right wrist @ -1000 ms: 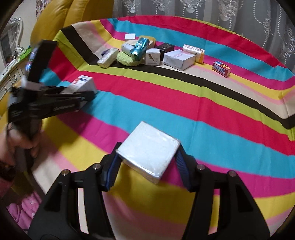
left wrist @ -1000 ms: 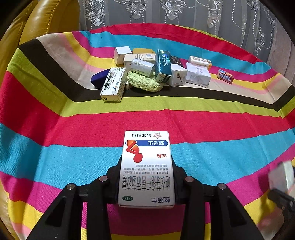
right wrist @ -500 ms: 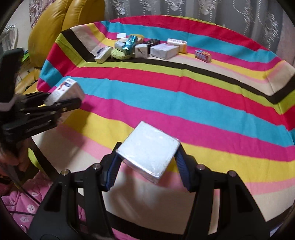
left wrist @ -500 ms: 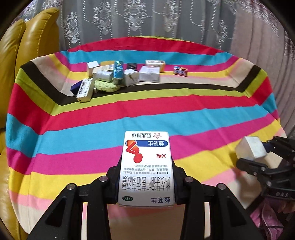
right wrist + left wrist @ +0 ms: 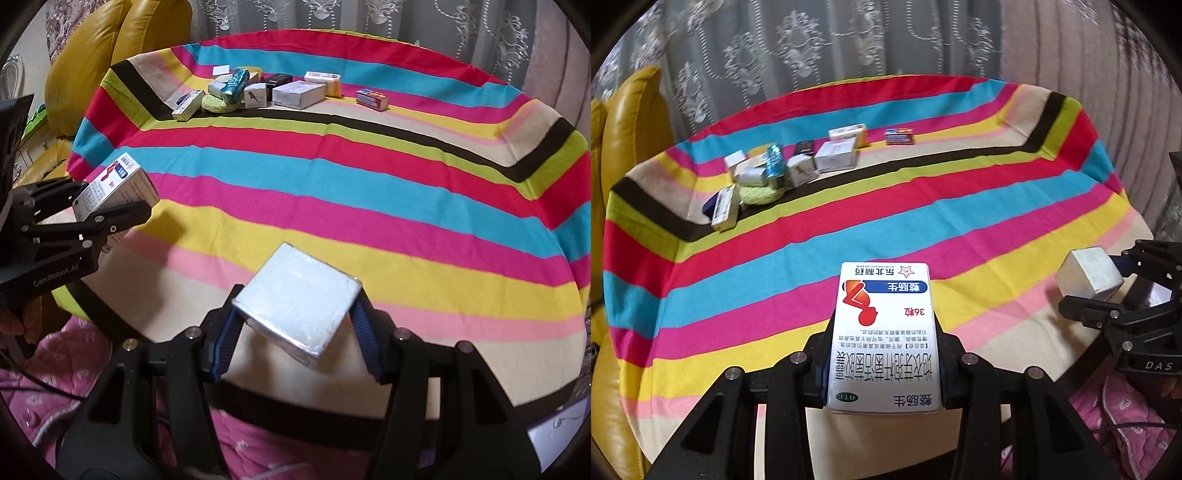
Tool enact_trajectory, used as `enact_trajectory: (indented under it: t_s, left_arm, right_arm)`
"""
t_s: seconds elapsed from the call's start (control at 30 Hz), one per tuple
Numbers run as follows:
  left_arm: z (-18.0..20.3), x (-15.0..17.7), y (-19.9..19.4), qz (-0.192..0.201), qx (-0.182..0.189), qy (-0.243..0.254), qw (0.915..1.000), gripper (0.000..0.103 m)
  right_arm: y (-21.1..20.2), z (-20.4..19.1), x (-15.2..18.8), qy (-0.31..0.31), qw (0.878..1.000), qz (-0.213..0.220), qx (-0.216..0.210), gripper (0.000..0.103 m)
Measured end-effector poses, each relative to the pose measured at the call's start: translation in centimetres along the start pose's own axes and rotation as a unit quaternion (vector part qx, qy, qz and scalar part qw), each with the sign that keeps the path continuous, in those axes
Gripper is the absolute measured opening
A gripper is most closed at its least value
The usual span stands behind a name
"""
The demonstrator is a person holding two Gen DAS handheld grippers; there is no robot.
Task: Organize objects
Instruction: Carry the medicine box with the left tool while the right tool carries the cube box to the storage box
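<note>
Striped cloth (image 5: 332,177) below; carrying step under way. Left gripper (image 5: 882,369) clamped on medicine box (image 5: 884,332), right gripper (image 5: 295,328) on silver-wrapped box (image 5: 299,299), both at near edge. Next, probably: place beside far pile of boxes (image 5: 258,92).

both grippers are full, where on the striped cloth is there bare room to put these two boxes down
The near and middle stripes of the striped tablecloth are bare, from the table's near edge up to the black stripe. The crowded part is the far-left cluster of small cardboard boxes around the round green sponge. A small red-and-blue box sits apart to the right.
</note>
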State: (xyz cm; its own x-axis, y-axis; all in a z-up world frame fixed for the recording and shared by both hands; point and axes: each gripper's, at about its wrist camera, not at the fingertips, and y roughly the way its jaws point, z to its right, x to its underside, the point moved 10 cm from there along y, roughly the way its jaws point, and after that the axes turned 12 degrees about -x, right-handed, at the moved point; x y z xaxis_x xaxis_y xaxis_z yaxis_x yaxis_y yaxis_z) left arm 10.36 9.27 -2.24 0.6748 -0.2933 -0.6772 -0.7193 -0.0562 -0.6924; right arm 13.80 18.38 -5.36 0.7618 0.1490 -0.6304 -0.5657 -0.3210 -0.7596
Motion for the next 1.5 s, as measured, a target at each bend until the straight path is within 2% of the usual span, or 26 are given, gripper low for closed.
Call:
enact_trajectory:
  t_s: [0.43, 0.77, 0.93, 1.23, 1.33, 1.5]
  left_arm:
    - [6.5, -1.3, -3.9, 0.030, 0.035, 0.086, 0.9952, 0.042]
    - [13.8, -2.7, -6.9, 0.065, 0.076, 0.181, 0.9784, 0.042]
    - [17.7, -3.2, -7.9, 0.076, 0.099, 0.229, 0.9654, 0.042]
    - [25.4, -3.2, -10.4, 0.067, 0.179, 0.286, 0.9388, 0.042]
    - [28.0, -2.8, -11.8, 0.059, 0.217, 0.300, 0.9270, 0.042]
    - [32.3, -1.3, -14.5, 0.068, 0.265, 0.340, 0.9000, 0.042]
  right_arm:
    - [-5.4, 3.2, 1.4, 0.028, 0.999, 0.039, 0.027, 0.060]
    - [-8.9, 7.9, 3.9, 0.080, 0.993, 0.058, 0.064, 0.060]
    - [-10.5, 10.4, 5.9, 0.112, 0.988, 0.064, 0.081, 0.060]
    - [-13.3, 15.4, 9.3, 0.158, 0.976, 0.063, 0.133, 0.060]
    - [-14.9, 17.5, 10.9, 0.173, 0.970, 0.061, 0.161, 0.060]
    - [-17.7, 20.5, 13.5, 0.206, 0.956, 0.063, 0.200, 0.060]
